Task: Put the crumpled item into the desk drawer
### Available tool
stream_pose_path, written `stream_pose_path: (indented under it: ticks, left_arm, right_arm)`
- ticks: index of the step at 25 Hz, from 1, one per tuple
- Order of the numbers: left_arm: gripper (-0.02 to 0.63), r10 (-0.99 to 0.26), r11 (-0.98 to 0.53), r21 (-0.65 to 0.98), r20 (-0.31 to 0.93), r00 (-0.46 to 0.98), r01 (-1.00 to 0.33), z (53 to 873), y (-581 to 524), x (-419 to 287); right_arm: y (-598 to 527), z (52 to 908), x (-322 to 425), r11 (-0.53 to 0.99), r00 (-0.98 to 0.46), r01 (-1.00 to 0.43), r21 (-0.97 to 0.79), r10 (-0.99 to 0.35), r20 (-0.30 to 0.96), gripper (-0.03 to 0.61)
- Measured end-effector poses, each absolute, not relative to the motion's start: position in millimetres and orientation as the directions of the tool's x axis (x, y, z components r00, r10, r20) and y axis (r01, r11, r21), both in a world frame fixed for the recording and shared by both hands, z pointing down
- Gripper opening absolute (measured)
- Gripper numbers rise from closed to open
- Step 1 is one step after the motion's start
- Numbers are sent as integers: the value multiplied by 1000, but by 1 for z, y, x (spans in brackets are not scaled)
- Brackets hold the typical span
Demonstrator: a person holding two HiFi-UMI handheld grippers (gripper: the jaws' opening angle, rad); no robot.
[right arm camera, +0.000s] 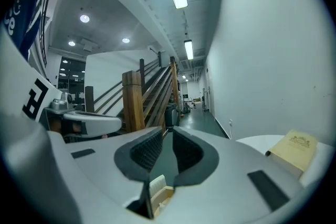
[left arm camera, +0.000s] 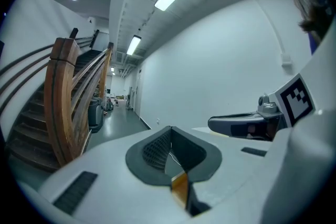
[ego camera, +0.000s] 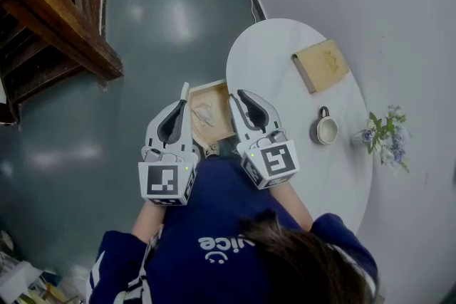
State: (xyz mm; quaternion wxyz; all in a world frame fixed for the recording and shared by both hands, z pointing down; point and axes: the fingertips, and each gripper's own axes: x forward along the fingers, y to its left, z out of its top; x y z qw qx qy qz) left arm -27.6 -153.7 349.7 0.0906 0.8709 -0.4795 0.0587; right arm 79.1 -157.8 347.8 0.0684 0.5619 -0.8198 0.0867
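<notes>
The wooden drawer stands pulled out from the left edge of the round white table. A pale crumpled item lies inside it. Both grippers hover over the drawer, side by side and pointing away from me. My left gripper is above the drawer's left side with its jaws closed tip to tip and empty. My right gripper is above the drawer's right side; a narrow gap shows between its pads, with nothing in it. A sliver of drawer wood shows under the right jaws.
On the table lie a tan book, a mug and a small bunch of flowers near the wall. A wooden staircase rises at the left over the grey floor. The person's dark blue top fills the bottom of the head view.
</notes>
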Motion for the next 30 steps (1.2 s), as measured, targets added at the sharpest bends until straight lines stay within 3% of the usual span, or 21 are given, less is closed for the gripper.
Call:
stream_pose_path:
  ticks: [2,5,30]
  left_arm:
    - [5,-825,-525,99,185,534,-846,348,-154,-27]
    - [5,-826,-526,93,180,534,-845,346,-155,-26]
    - [5,-829,-508,98,212,517,-856,354,-170,-28]
  right_arm:
    - [-159,346,79,357,-364,-931,-72,-910,196,34]
    - [-161,347,80,358,-369,-929,-94,-910,190,11]
    - [-176,362,83,335,-332,-942,-35,-905,264,6]
